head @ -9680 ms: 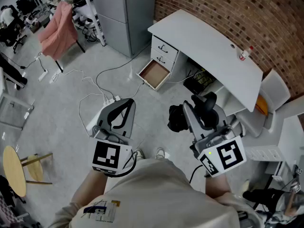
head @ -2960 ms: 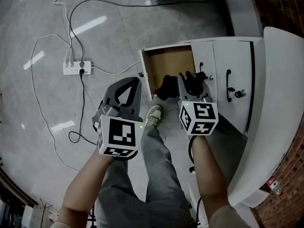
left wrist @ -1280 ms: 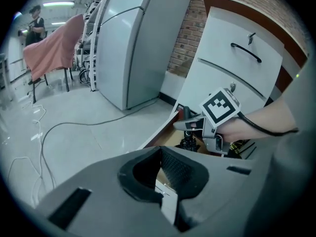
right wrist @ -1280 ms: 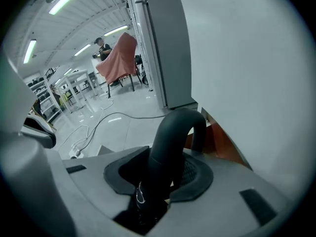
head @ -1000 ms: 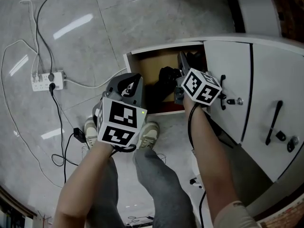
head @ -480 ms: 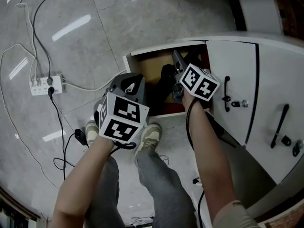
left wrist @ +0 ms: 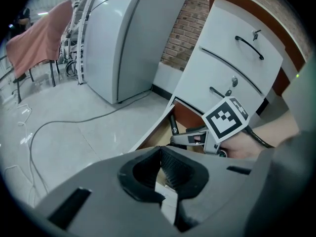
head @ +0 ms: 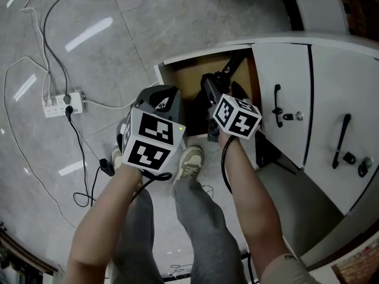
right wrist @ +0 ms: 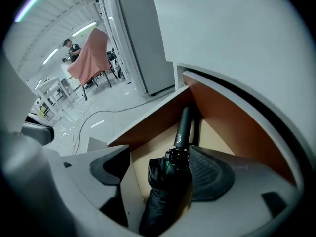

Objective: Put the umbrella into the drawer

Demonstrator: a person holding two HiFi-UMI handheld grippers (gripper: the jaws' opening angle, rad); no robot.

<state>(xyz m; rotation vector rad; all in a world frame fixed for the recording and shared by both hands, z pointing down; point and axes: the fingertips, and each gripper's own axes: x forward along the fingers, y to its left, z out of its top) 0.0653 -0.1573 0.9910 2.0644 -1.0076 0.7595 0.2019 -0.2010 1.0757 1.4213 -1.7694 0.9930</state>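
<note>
Bottom drawer (head: 185, 74) is pulled out, and the black folded umbrella (right wrist: 165, 191) lies inside on its brown floor, handle (right wrist: 183, 125) pointing into the far corner. Nothing else shows in the drawer. The right gripper (right wrist: 160, 159) is down in the drawer and its jaws have just been opening: now wide apart, with the umbrella loose between them and close against the right pad, not clamped. The left gripper (left wrist: 159, 151) has its jaws closed together and empty, and it hangs just outside the drawer's front corner above a shoe (head: 188, 161). The umbrella's near end is cut off behind the right gripper's body. From the head view the right gripper covers most of the umbrella, so only the handle end shows. The two upper drawers (head: 278, 70) are shut. A power strip (head: 56, 102) and cables (head: 59, 16) lie on the floor well to the left.
</note>
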